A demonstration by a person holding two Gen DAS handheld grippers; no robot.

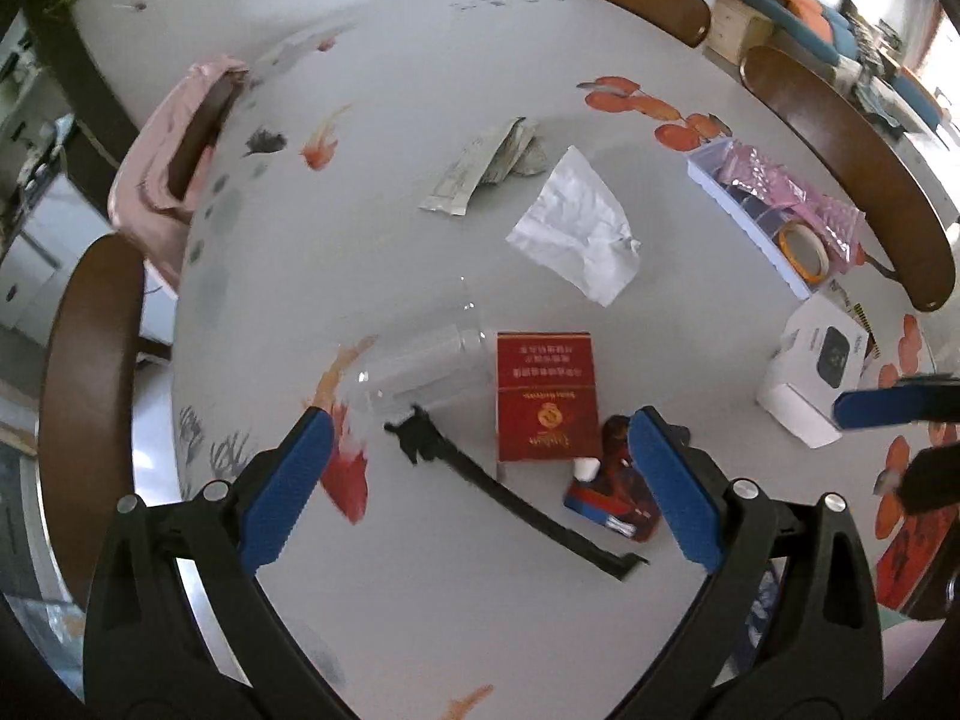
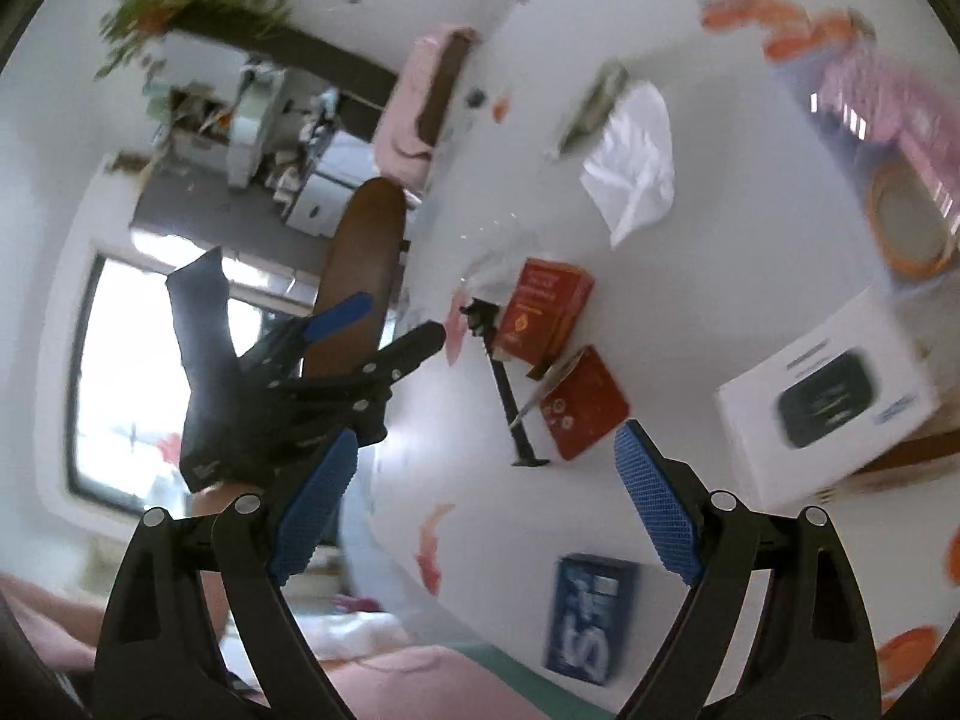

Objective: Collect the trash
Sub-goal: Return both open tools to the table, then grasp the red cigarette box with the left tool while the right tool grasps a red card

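A round white counter (image 1: 420, 90) printed with orange fish and grey weeds fills the view, with brown wooden chairs (image 1: 852, 168) around its rim and a pink cloth (image 1: 156, 156) draped over one chair back; the room beyond is blurred. Scattered on the counter: a crumpled white paper (image 1: 579, 228) near the middle; just beyond it a flattened silvery wrapper (image 1: 480, 165); nearer, a clear plastic bottle (image 1: 420, 369) lying on its side, just beside a red cigarette pack (image 1: 546, 399); a black strip (image 1: 510, 498) lies slantwise in front of these; a second red box (image 2: 585, 405) with its flap lifted sits just beside the pack. At the counter's far side a tray holds pink bags (image 1: 780, 192) and an orange tape roll (image 1: 803, 252); a white box (image 1: 816, 372) stands near it; a blue box (image 2: 591, 618) lies near the edge. The left tool (image 1: 477, 468) hovers over the bottle and pack, jaws spread wide, nothing between them; the right tool (image 2: 486, 504) likewise stands wide open and empty, above the counter's edge.
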